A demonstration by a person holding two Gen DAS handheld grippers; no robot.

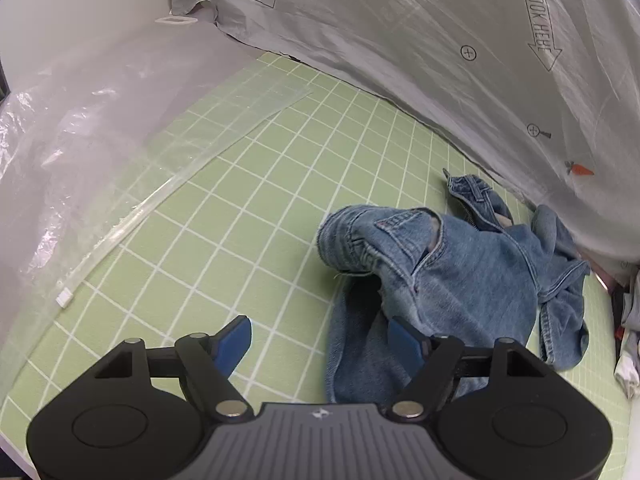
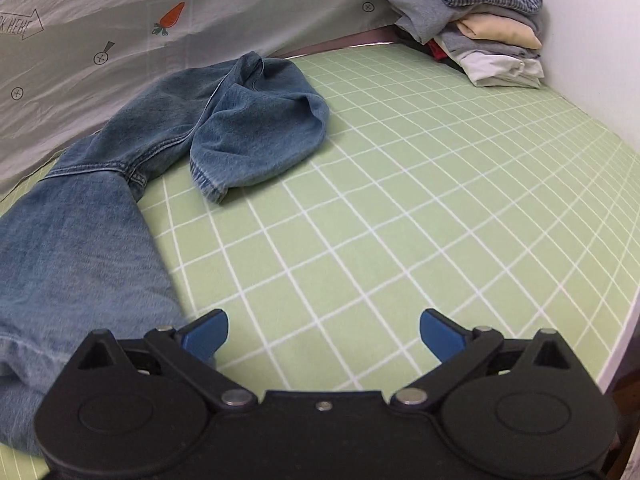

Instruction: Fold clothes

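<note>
Blue denim jeans [image 1: 460, 280] lie crumpled on the green grid mat [image 1: 248, 208], waistband and open fly toward the back right. My left gripper [image 1: 320, 340] is open just above the mat; its right blue fingertip hovers over the jeans' near fold, nothing between its fingers. In the right wrist view the jeans [image 2: 120, 184] stretch along the left, one leg bent back with its hem [image 2: 208, 184] on the mat [image 2: 400, 200]. My right gripper [image 2: 324, 332] is open over bare mat, its left fingertip beside the near leg.
A stack of folded clothes [image 2: 480, 28] sits in the far right corner against a white wall. A grey printed sheet [image 1: 440, 40] hangs along the back edge. Clear plastic film [image 1: 80, 140] covers the mat's left side. The mat's right edge [image 2: 624, 320] drops off.
</note>
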